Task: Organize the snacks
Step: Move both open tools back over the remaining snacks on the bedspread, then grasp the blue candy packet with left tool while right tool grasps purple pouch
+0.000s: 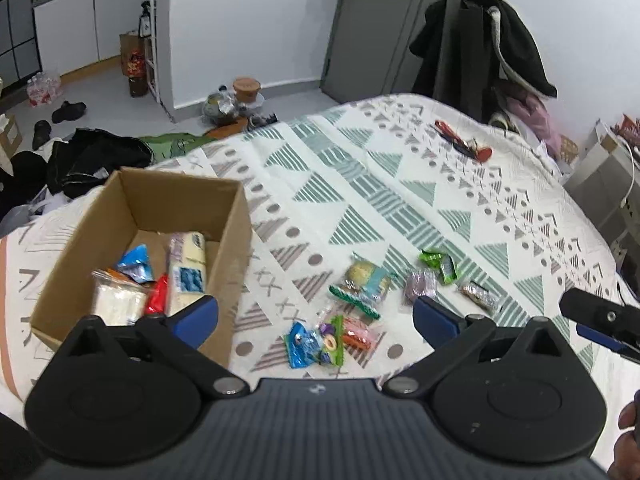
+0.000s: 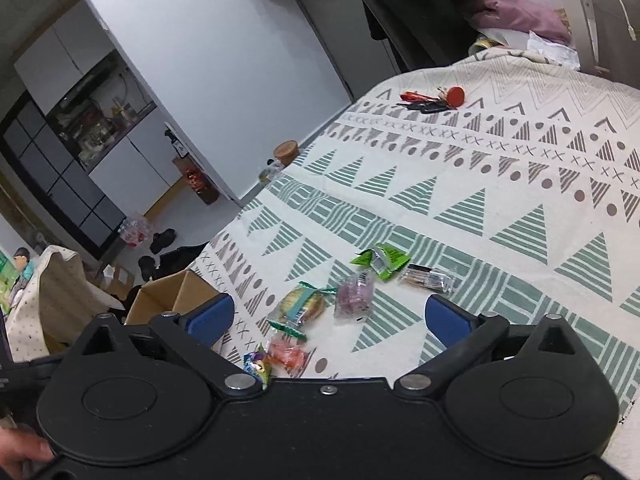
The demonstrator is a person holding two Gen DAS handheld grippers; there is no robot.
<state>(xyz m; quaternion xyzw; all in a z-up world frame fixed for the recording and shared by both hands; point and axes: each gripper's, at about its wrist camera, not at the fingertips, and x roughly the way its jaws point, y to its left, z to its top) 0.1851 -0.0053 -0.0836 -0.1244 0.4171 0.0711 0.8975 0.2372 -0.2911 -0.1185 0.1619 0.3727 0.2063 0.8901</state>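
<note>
On the patterned bedspread (image 1: 360, 184) we had a scatter of wrapped snacks lying just right of the cardboard box (image 1: 132, 200), which already held several packets. Our left gripper (image 1: 316, 316) hovered with its fingers spread wide and nothing between them, above the blue wrapper (image 1: 302, 344) and the orange candy packet (image 1: 358, 334). Our right gripper (image 2: 328, 316) was equally wide and empty, over the round biscuit packet (image 2: 302, 306) and the purple wrapper (image 2: 354, 294), with the green packet (image 2: 382, 260) and a clear-wrapped bar (image 2: 428, 278) lying beyond. We judged ourselves between placements, with the sorting partly done. The next move called for lowering one pair of fingers around a single wrapper, closing, then carrying it over the box wall.
</note>
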